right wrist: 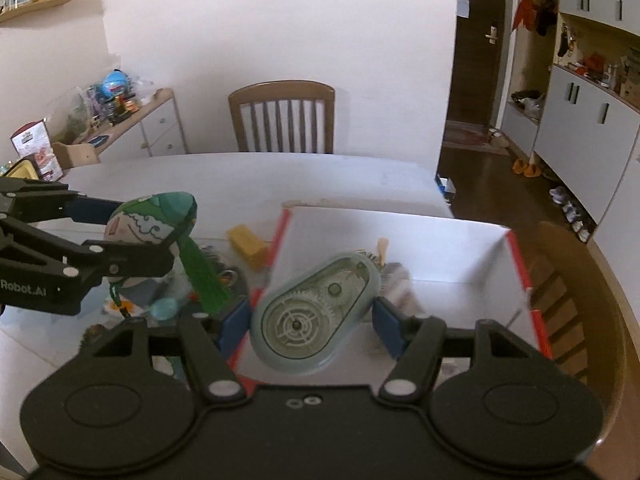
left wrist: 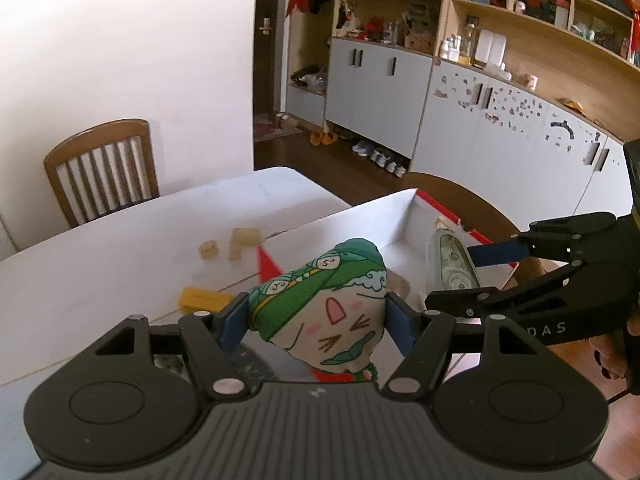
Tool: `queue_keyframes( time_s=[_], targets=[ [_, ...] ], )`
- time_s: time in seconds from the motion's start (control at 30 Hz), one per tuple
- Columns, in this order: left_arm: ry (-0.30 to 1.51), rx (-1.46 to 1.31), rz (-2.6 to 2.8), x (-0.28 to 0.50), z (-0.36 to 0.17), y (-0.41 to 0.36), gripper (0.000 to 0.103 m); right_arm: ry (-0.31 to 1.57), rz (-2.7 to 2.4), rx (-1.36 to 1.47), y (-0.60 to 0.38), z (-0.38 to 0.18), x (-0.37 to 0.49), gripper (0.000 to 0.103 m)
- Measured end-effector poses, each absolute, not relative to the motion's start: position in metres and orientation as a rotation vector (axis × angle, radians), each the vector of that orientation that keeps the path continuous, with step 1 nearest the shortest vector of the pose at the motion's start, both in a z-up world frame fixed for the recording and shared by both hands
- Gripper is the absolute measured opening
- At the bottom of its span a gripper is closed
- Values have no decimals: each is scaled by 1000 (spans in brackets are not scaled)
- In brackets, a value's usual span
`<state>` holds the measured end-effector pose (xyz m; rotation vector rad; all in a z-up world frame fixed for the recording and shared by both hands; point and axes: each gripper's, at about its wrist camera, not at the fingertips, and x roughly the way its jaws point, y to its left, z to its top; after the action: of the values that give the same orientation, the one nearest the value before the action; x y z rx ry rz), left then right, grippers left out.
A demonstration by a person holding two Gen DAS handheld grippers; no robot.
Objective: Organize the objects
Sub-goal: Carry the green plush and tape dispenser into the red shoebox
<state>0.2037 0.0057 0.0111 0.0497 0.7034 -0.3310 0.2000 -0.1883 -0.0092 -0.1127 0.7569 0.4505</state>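
Observation:
My left gripper point(left wrist: 316, 320) is shut on a plush toy point(left wrist: 328, 304) with a green wrap, a cartoon face and a green tassel. It hangs above the near-left corner of a white box with red edges point(left wrist: 360, 220). In the right wrist view, my right gripper point(right wrist: 314, 322) is shut on a translucent green tape dispenser point(right wrist: 316, 316) with gears showing inside, held over the box point(right wrist: 400, 232). Each view shows the other tool: the right gripper point(left wrist: 472, 276) with the dispenser point(left wrist: 452, 268) at the right, the left gripper point(right wrist: 148, 232) with the toy point(right wrist: 156, 220) at the left.
On the white table point(left wrist: 100, 272) lie a yellow block point(left wrist: 204, 298), beige pieces point(left wrist: 244, 240) and small clutter point(right wrist: 168, 304) left of the box. A few small items sit inside the box point(right wrist: 384, 252). Wooden chairs stand at the far side point(right wrist: 282, 116) and right point(right wrist: 576, 300).

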Motion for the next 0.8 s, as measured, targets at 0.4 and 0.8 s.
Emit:
queue_keyframes(
  time_s=[0.4,0.8],
  targets=[
    [729,93,-341,243,-7,-61,71,777,428,-113,-253,-21,237,66],
    [810,136,-287,289,-47,-100,71,838,497,-176,-271,-59,283,66]
  ],
)
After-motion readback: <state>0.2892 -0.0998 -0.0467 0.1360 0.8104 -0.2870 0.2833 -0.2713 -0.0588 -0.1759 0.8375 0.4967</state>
